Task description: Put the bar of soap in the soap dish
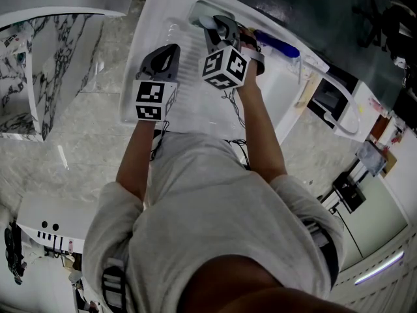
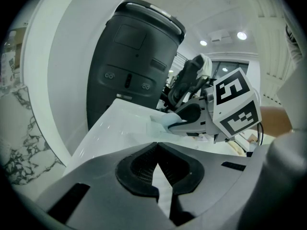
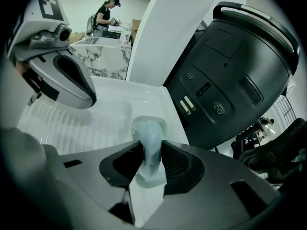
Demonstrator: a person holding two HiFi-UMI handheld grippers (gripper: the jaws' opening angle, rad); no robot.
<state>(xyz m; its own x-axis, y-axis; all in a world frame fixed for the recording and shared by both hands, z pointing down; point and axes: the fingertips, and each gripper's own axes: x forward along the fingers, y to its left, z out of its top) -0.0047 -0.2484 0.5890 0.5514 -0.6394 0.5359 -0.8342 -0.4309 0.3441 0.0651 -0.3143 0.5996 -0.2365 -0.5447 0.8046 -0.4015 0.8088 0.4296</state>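
**Nearly home: soap held at the dish, not yet let go**

Pinched on its two broad faces, the bar of soap [image 3: 149,135] stands on edge between the pads of the right gripper [image 3: 152,152], which is clamped on it at a middling width. Its long axis runs away along the jaws and slopes downward, and the rounded far end aims at the soap dish [image 3: 136,124], the pale rounded-corner tray just beyond the jaw tips. From this angle the far end may already touch the dish floor or may hang just above it; that much stays unclear.

By my reading, the step in hand is the placing itself. The next move calls for lowering the bar until it bears on the dish, tipping it off its edge so a broad face lies down, then parting the jaws and drawing back without dragging it.

Off to the side, the left gripper [image 2: 157,150] holds nothing, its jaw tips together, above the ribbed drainboard [image 3: 72,121]. A dark appliance [image 3: 235,66] stands close behind the dish.
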